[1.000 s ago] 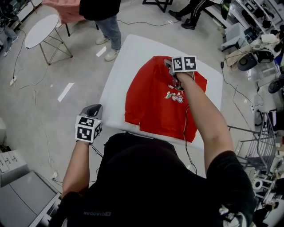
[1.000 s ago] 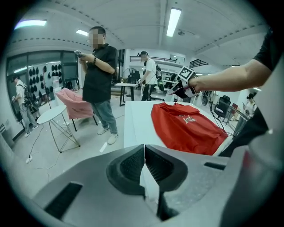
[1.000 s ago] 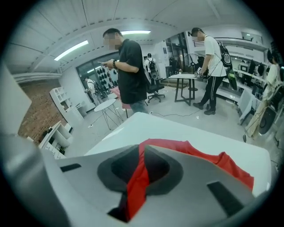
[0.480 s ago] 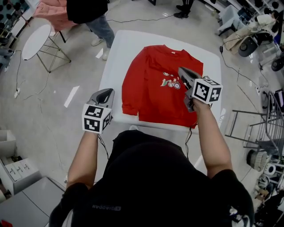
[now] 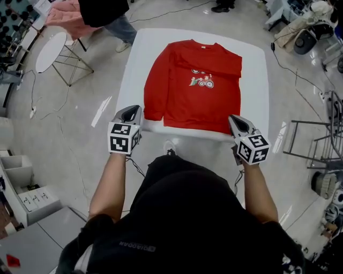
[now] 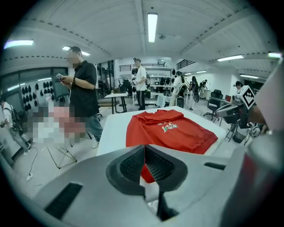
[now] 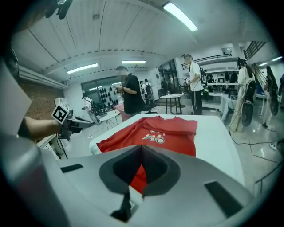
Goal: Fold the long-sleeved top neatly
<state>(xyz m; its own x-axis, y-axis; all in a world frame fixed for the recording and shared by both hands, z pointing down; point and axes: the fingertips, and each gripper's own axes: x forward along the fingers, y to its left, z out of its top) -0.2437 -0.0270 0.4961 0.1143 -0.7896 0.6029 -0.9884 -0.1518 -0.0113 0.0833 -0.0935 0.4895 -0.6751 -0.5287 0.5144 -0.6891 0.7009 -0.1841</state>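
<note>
A red long-sleeved top [image 5: 187, 91] with a small printed picture on the chest lies flat on the white table [image 5: 257, 91], collar at the far side. Its right sleeve is folded in over the chest; the left sleeve lies along the body. My left gripper [image 5: 130, 111] hovers off the table's near left corner, shut and empty, just short of the left cuff. My right gripper [image 5: 235, 120] hangs over the near right edge beside the hem, shut with nothing in it. In the left gripper view the top [image 6: 173, 133] lies beyond the shut gripper [image 6: 144, 153]; in the right gripper view the top [image 7: 155, 133] lies past the shut gripper [image 7: 141, 167].
A person [image 5: 104, 10] stands at the table's far left corner. A round white side table [image 5: 51, 45] on thin legs is further left. Cables trail over the floor. A metal rack [image 5: 316, 155] and cluttered equipment stand at the right.
My right gripper has pulled back from the top's chest to the near right edge of the table. My left gripper has shifted up towards the near left corner.
</note>
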